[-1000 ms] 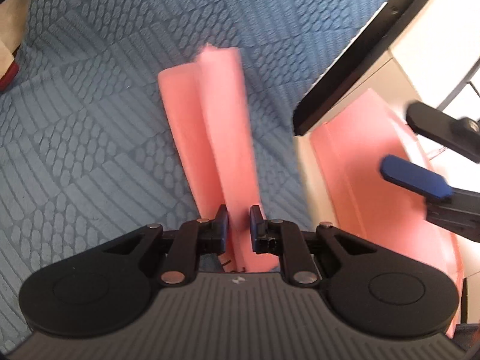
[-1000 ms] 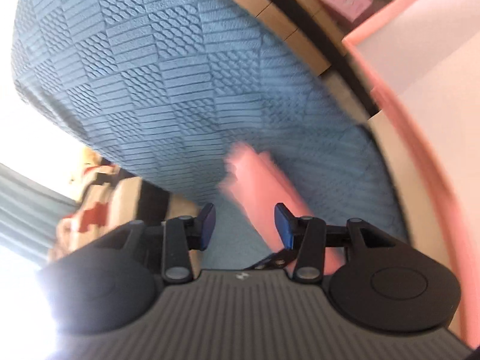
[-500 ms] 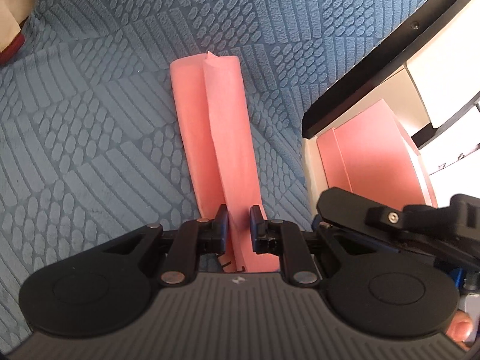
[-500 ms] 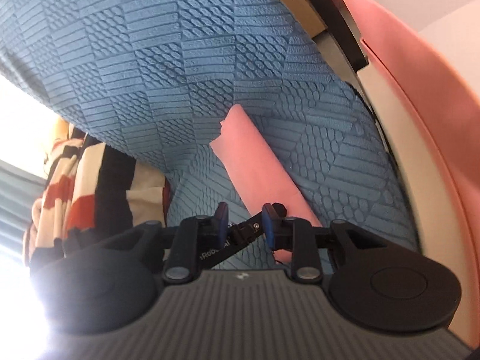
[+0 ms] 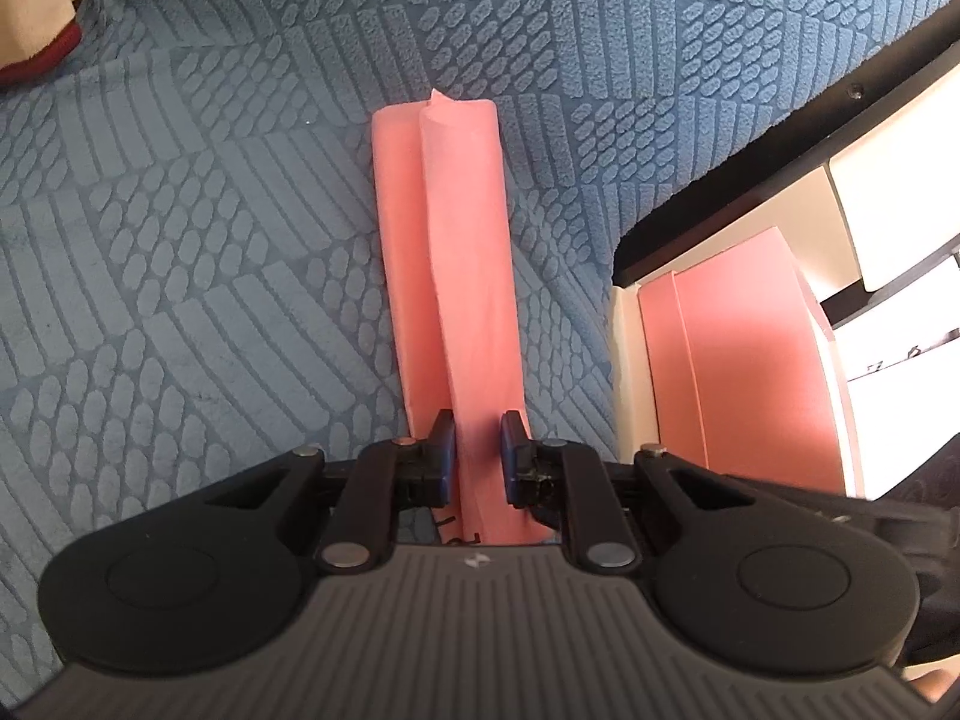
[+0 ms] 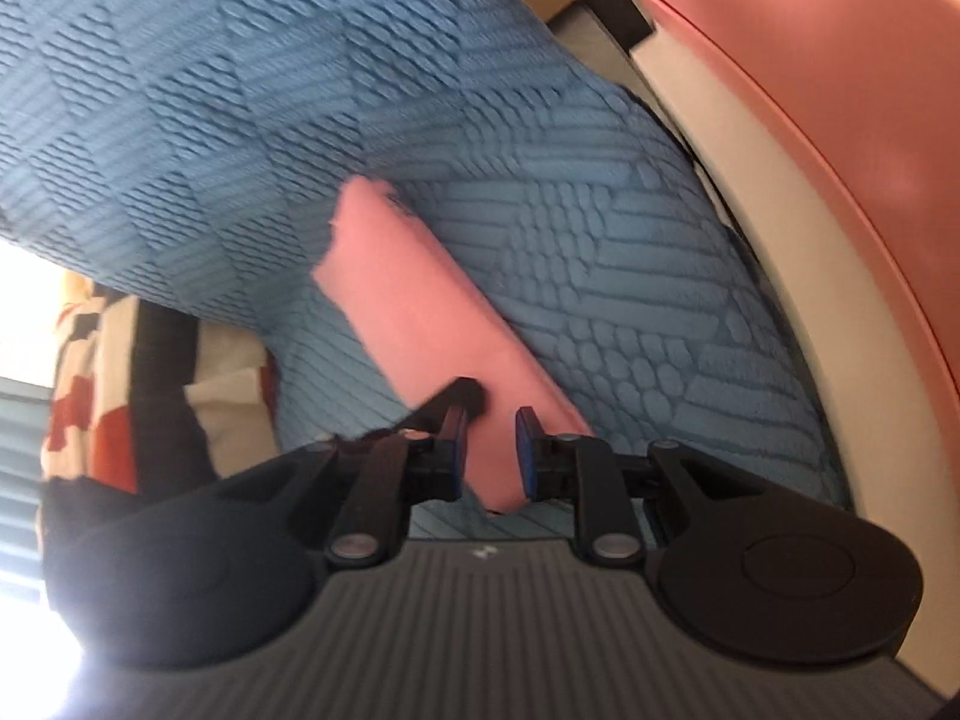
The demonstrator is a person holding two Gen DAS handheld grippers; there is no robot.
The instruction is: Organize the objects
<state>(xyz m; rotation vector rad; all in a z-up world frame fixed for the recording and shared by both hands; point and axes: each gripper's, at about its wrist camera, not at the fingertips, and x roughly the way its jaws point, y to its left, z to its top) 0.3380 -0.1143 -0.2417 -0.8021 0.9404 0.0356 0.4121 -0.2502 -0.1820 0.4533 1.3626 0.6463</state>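
On the blue quilt: a long pink folded cloth (image 5: pixel 447 276) lies flat on the textured blue bedcover (image 5: pixel 180 240), its length running away from the left wrist camera.
Cloth shape: one layer overlaps the other along a lengthwise fold, and a small corner sticks up at the far end.
Left gripper (image 5: pixel 478 450): clenched on the near end of the pink folded cloth, with the fabric pinched between its two blue-padded fingers (image 5: pixel 445 444).
Right gripper (image 6: pixel 491 450): its fingers (image 6: pixel 527 450) sit on either side of the same cloth's near end (image 6: pixel 420 324); the right pad looks to touch the fabric, but motion blur leaves it unclear whether the fingers press on it or merely straddle it.
Gripper overlap: a black finger of the left gripper (image 6: pixel 462 399) shows in the right wrist view, just left of the right gripper's left finger and against the cloth.
Beside the bed: a cream-coloured cabinet (image 5: pixel 630 372) with a black edge stands just right of the bedcover.
Stored pink items: a flat pink sheet or board (image 5: pixel 750 360) stands on edge against the cabinet, well apart from the cloth on the bed; in the right wrist view a broad pink surface (image 6: pixel 810 90) fills the upper right corner.
Far left: a cream and dark red fabric (image 5: pixel 36 18) rests at the bedcover's edge in the left wrist view.
Lower left, right wrist view: a patterned red, cream and black textile (image 6: pixel 108 384) hangs beside the bed, next to bright window light.
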